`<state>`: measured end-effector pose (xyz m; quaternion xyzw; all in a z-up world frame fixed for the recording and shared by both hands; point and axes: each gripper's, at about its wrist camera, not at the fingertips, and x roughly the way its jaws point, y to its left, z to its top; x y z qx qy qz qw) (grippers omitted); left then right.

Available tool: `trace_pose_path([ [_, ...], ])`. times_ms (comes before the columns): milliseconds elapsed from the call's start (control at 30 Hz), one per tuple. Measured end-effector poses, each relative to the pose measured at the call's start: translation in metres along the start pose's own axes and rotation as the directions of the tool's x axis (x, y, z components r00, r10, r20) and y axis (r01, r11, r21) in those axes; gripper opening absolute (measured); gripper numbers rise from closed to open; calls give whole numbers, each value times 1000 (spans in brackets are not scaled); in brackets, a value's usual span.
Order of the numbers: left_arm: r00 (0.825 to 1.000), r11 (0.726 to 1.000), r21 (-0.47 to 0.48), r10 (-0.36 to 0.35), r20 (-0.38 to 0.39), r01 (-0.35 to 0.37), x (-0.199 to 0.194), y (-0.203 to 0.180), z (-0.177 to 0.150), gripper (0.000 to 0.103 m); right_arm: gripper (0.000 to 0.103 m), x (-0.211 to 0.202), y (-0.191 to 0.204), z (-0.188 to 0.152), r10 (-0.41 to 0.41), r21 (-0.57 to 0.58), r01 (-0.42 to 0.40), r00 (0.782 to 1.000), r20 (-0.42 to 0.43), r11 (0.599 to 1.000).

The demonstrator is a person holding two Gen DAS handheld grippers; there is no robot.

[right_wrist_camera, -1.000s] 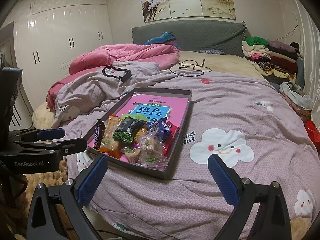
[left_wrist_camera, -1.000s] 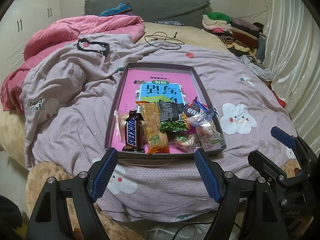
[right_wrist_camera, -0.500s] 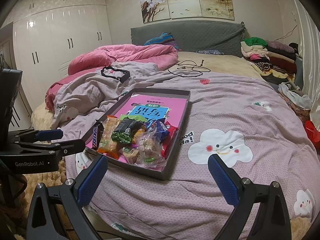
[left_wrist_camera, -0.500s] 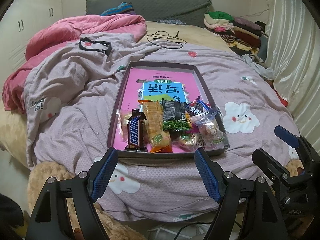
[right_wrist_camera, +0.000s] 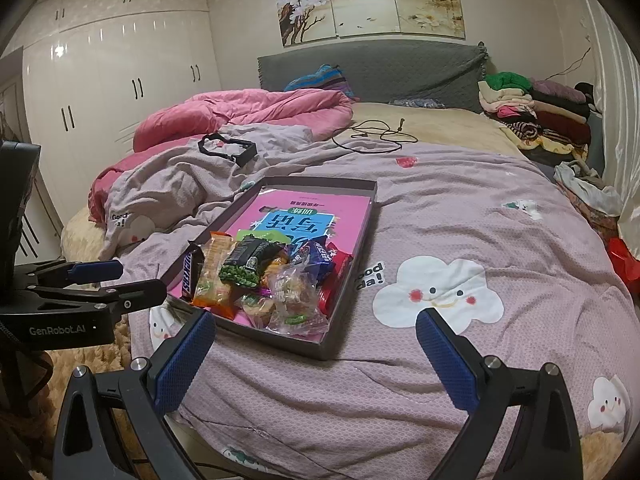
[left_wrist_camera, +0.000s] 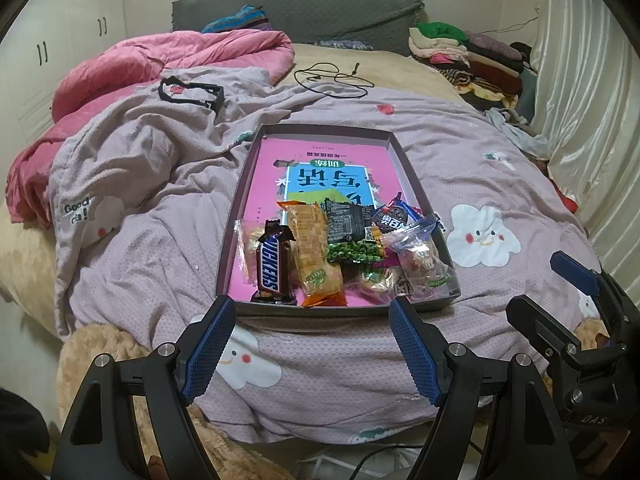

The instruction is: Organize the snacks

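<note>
Two claws hang over the near edge of the bed, both spread wide and pinching nothing. Just past the left claw (left_wrist_camera: 310, 344) sits a tray (left_wrist_camera: 236, 216) with snacks (left_wrist_camera: 340, 248) piled at its near end. The right claw (right_wrist_camera: 316, 364) is beside the tray's near right corner, not touching it.

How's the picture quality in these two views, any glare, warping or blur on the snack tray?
Left wrist view: strong fisheye bending, dark corners, the tray and Snickers bar sharp, sheen on the curtain. Right wrist view: same warping, glare streaks on the glossy wardrobe doors, snack wrappers readable, no motion blur.
</note>
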<state>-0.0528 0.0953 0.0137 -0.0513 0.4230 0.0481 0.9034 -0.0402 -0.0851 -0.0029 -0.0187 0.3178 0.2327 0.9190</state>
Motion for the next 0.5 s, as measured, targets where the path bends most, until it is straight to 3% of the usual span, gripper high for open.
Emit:
trace_pose_path([
  [400, 1000, 1000, -18, -17, -19, 17, 11, 13, 5, 80, 101, 4, -10, 0, -21, 31, 21, 1000, -3, 999],
  [500, 1000, 997, -71, -17, -5, 17, 17, 34, 14, 80, 101, 7, -23, 0, -59, 62, 58, 998, -1, 996],
])
